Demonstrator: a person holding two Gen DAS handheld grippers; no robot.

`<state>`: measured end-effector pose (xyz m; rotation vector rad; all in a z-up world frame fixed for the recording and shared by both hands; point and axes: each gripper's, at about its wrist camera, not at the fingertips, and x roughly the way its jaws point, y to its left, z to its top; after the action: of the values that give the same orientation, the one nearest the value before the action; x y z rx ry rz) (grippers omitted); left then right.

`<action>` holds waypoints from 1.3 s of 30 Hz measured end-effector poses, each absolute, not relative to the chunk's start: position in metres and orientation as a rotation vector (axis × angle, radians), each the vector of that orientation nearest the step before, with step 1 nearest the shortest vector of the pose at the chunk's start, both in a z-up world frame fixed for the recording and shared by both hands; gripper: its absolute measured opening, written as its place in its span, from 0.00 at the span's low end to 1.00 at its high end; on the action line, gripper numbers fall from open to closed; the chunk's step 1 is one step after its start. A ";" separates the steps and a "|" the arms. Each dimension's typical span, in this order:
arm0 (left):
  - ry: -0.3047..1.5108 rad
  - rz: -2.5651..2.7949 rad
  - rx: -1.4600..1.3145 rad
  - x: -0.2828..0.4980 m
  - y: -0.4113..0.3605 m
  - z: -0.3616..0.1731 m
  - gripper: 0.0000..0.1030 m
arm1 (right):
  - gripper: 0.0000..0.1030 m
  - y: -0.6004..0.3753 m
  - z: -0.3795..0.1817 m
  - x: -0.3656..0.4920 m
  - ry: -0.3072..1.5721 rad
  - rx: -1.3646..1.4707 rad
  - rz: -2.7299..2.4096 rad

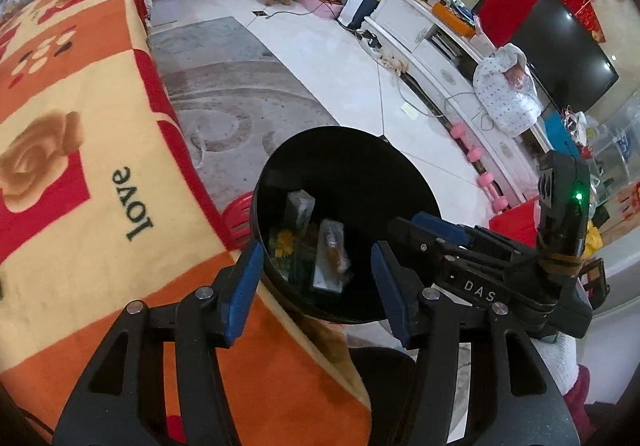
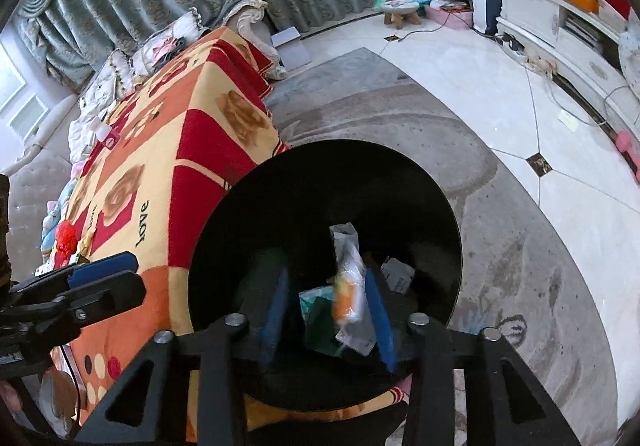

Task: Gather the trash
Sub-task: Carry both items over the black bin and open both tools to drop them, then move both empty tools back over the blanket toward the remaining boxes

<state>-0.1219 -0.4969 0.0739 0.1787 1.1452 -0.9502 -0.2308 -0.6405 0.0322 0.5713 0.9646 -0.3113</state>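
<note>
The black bin's mouth at frame centre stands open; the blanket-covered bed crowds its left rim

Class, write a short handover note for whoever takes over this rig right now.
Left claw: open and empty, over the black bin.
Right claw: open over the bin; a blurred white-and-orange wrapper shows between its fingers, ungripped.
Done: a small carton and other packets already lie in the bin.
Left: check the patterned blanket and the floor for more trash.
</note>
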 end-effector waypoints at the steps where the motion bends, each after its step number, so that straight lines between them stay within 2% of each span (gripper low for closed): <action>1: 1.143 -0.944 0.182 -0.122 -0.496 0.075 0.53 | 0.37 -0.639 0.032 -0.231 0.968 0.569 -0.309; 10: 1.117 -0.850 0.211 -0.124 -0.477 0.079 0.53 | 0.37 -0.622 0.027 -0.228 0.990 0.557 -0.273; 25: 1.120 -0.741 0.165 -0.132 -0.400 0.077 0.53 | 0.39 -0.565 0.045 -0.207 1.000 0.480 -0.173; 39: 1.227 -0.709 0.145 -0.202 -0.301 0.056 0.53 | 0.41 -0.488 0.061 -0.172 1.014 0.408 -0.009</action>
<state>-0.2017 -0.3012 0.0560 0.1452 1.2273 -0.7088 -0.1725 -0.4880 0.0614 0.4076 1.0144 -0.0088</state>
